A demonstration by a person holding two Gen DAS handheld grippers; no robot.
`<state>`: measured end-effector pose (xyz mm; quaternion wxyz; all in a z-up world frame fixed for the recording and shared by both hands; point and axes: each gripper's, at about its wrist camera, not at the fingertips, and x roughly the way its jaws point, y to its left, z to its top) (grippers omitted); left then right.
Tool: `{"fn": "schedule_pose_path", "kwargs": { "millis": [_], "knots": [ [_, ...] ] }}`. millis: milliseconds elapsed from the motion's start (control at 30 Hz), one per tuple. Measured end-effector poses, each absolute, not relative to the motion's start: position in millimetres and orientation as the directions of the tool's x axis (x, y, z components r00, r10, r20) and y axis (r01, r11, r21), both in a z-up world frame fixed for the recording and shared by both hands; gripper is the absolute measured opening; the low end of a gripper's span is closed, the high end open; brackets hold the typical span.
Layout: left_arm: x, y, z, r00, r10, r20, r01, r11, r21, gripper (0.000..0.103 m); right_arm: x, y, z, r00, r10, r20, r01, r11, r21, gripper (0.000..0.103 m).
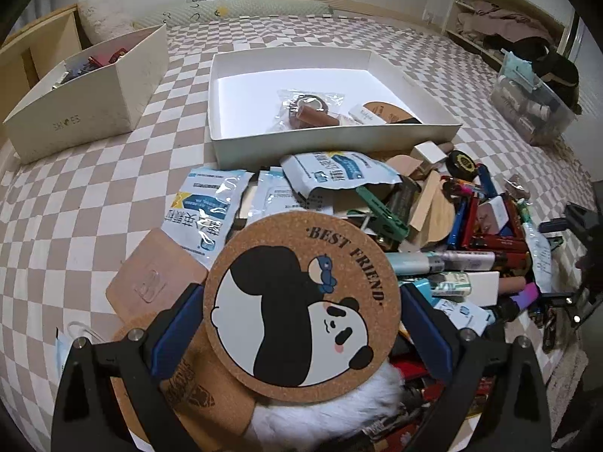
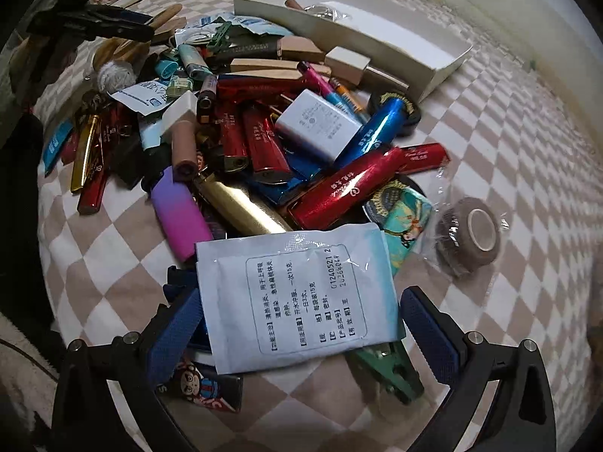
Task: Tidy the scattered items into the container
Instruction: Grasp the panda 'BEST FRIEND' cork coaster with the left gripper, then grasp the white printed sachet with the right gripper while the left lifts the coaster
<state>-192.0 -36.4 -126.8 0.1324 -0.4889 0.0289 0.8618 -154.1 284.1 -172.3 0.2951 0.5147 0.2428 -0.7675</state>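
While my left hand-held gripper (image 1: 301,324) sits over the near edge of the pile, its blue-padded fingers (image 1: 177,324) are clamped on either side of a round cork coaster printed with a panda and the words "BEST FRIEND" (image 1: 301,305); the coaster is tilted up toward the camera, above a white fluffy item (image 1: 328,414) and a second cork coaster with dark print (image 1: 203,395). Beyond it on the brown-and-white checkered bedcover (image 1: 94,203) I see the heap of scattered items: pale blue foil sachets (image 1: 211,207), a green plastic clip (image 1: 380,207), lighters and pens. Just behind the heap lies the shallow white cardboard tray (image 1: 241,143), already holding a bagged roll of brown tape (image 1: 305,103), a brown cylinder (image 1: 316,118) and a cork piece (image 1: 388,111). A deeper cream box (image 1: 94,105) stands well apart to the left.

From the right wrist view, my right hand-held gripper (image 2: 301,324) has its fingers (image 2: 429,335) spread apart, with a pale blue sachet showing a printed text panel (image 2: 301,297) lying between them; I cannot tell whether either pad touches it. Beyond it are a purple lighter (image 2: 181,214), a gold lighter (image 2: 237,207), red metallic lighters (image 2: 346,188), a white charger block (image 2: 320,128) and a blue metallic tube (image 2: 377,128). A bagged grey-brown tape roll (image 2: 471,233) lies to the right, apart from the heap. The white tray (image 2: 377,45) shows at the top
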Motion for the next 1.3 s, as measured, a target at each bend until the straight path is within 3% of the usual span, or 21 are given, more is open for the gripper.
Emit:
{"fn": "schedule_pose_path", "kwargs": {
  "millis": [100,300,567,833,1300],
  "knots": [
    [-190.9,-35.8,-125.5,-0.487,0.203,-0.849,-0.259,-0.962,-0.082,0.101,-153.5,285.4,-173.3,-0.282,-0.209,-0.936,0.704,-0.708,-0.054,0.102],
    [-189.5,-33.7,-122.7,-0.491,0.222,-0.843,-0.254,-0.961,-0.105,0.101,-148.5,288.5,-171.3,-0.259,-0.228,-0.939,0.680,-0.733,-0.010,0.090],
    [-183.3,-28.0,-116.5,-0.494,0.256,-0.831,-0.256,-0.956,-0.143,0.101,-137.5,285.2,-160.8,-0.276,-0.231,-0.933,0.600,-0.799,0.020,0.065],
    [-167.4,-24.8,-108.9,-0.504,0.282,-0.816,-0.244,-0.953,-0.179,0.101,-130.1,281.6,-154.8,-0.292,-0.256,-0.922,0.521,-0.851,0.071,0.060],
    [-134.0,-25.1,-95.4,-0.554,0.272,-0.787,-0.170,-0.962,-0.213,0.101,-114.2,252.3,-129.1,-0.357,-0.330,-0.874,0.368,-0.910,0.194,0.060]
  ]
}}
